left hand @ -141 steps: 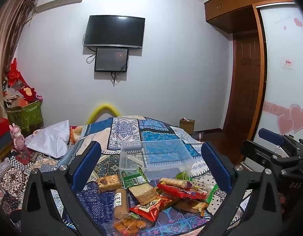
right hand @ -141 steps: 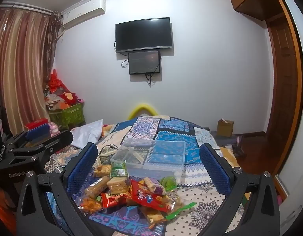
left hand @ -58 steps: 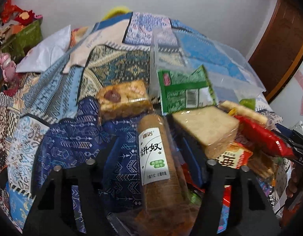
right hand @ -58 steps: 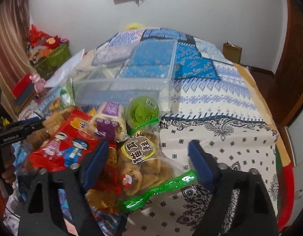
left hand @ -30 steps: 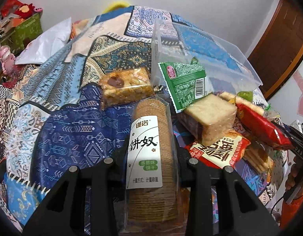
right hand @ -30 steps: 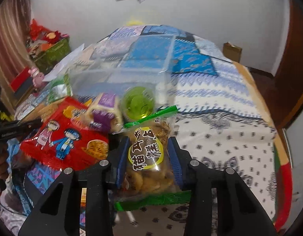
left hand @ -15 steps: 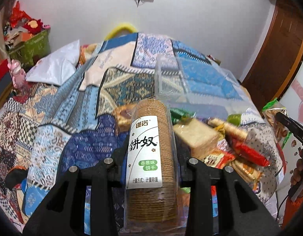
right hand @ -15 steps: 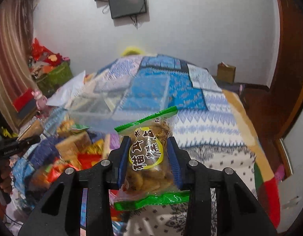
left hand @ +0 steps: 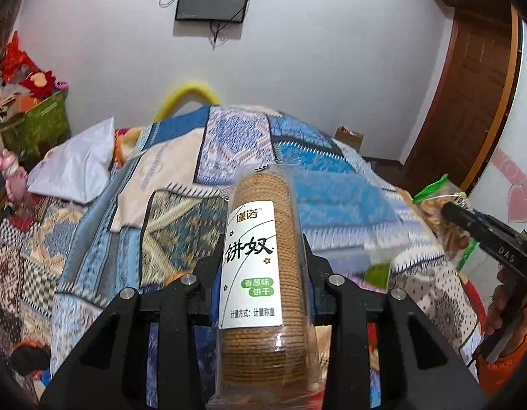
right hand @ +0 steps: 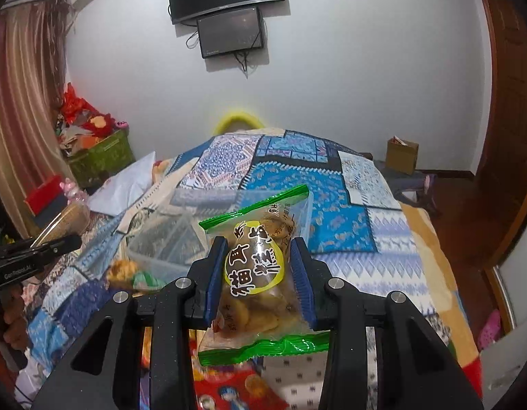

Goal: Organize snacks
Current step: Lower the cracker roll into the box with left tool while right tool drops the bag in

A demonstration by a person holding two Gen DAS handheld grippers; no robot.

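Note:
My left gripper (left hand: 260,256) is shut on a clear sleeve of round brown biscuits (left hand: 260,266) with a white label, held up above the bed. My right gripper (right hand: 258,253) is shut on a clear, green-edged bag of fried snacks (right hand: 260,270) with a yellow label, also lifted. The clear plastic storage box (right hand: 167,239) stands on the patterned bedspread, ahead and left in the right wrist view; in the left wrist view it (left hand: 352,205) is blurred behind the biscuits. The right gripper with its bag (left hand: 437,205) shows at that view's right edge. The left gripper's biscuits (right hand: 66,220) show at the right wrist view's left.
Other snack packets lie on the bedspread in front of the box: a red packet (right hand: 229,393) below my right gripper and orange and green ones (right hand: 133,275) beside the box. A white pillow (left hand: 75,167) lies at the left. A cardboard box (right hand: 402,155) stands on the floor by the far wall.
Both grippers closed on their packets about a second ago and have since lifted them off the snack pile; the views now tilt up toward the wall.

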